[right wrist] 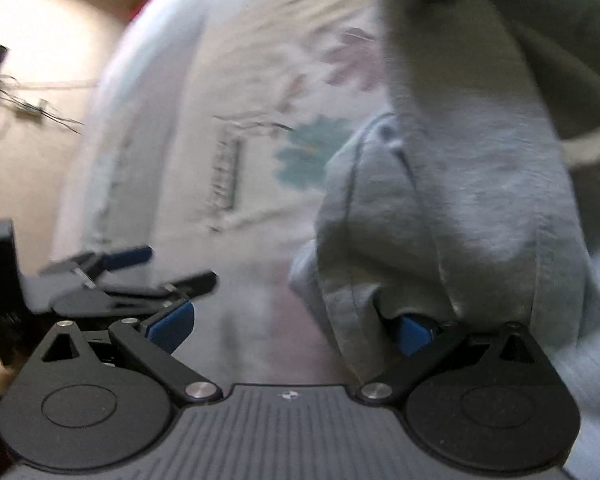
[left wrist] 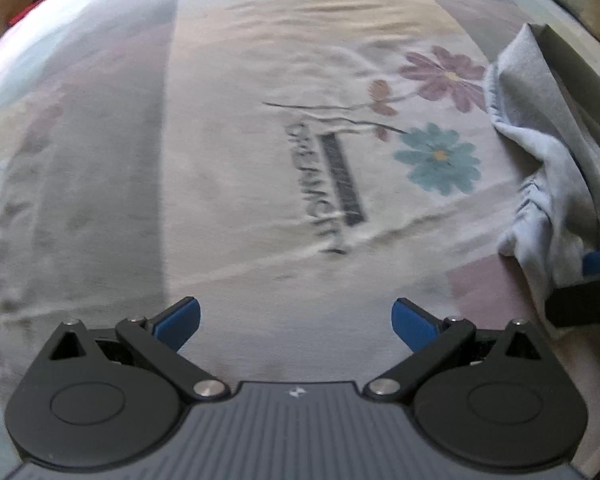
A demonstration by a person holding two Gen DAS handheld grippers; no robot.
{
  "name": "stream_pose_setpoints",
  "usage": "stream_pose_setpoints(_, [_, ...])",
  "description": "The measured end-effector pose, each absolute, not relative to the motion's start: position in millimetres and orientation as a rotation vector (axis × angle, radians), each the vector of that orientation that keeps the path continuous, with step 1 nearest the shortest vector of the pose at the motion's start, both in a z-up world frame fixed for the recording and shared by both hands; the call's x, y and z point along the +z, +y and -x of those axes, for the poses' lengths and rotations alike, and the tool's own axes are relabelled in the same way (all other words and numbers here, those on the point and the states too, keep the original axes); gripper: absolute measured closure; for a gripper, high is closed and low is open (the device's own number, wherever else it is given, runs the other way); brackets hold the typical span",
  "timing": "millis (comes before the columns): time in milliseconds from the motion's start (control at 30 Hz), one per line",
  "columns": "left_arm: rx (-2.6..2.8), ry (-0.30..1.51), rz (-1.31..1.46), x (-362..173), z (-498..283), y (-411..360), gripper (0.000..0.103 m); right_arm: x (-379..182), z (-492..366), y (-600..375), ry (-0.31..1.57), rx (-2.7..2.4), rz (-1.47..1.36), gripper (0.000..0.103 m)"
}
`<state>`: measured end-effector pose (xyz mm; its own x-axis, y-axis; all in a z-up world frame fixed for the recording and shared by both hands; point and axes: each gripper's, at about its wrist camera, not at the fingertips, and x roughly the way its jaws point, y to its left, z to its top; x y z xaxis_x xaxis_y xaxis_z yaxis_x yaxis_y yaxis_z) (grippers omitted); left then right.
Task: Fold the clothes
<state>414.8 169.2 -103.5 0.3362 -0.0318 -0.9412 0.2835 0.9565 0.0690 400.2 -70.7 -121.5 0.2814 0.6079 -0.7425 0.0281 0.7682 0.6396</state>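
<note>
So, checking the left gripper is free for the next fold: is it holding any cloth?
No: the left gripper is open, nothing between its blue fingertips.

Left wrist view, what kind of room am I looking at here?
Probably a bedroom at home. A flower-printed bedsheet covers a wide soft surface, likely a bed, a crumpled grey garment lies on it, and the right wrist view shows a plain wall beside it.
</note>
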Motion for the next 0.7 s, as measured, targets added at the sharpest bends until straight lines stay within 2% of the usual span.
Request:
stream_pose_setpoints(300, [-0.196, 1.205, -0.273, -97.8, -421.6, 186.1, 0.002, -98.1, -436.5, -56.9, 1.105, 0.506, -0.684, 0.0])
stream_pose_setpoints(467, [-0.296, 1.197, -0.281, -102.3, -422.9, 159.6, 0.002, -77.3, -398.3, -103.6, 1.126, 0.412, -0.555, 0.0])
stream_pose_setpoints(700, [-0.469, 1.159, -0.24, -91.6, -416.7, 98.9, 0.002, -54.5, -352.6, -161.2, 1.14, 0.114, -0.214, 0.0])
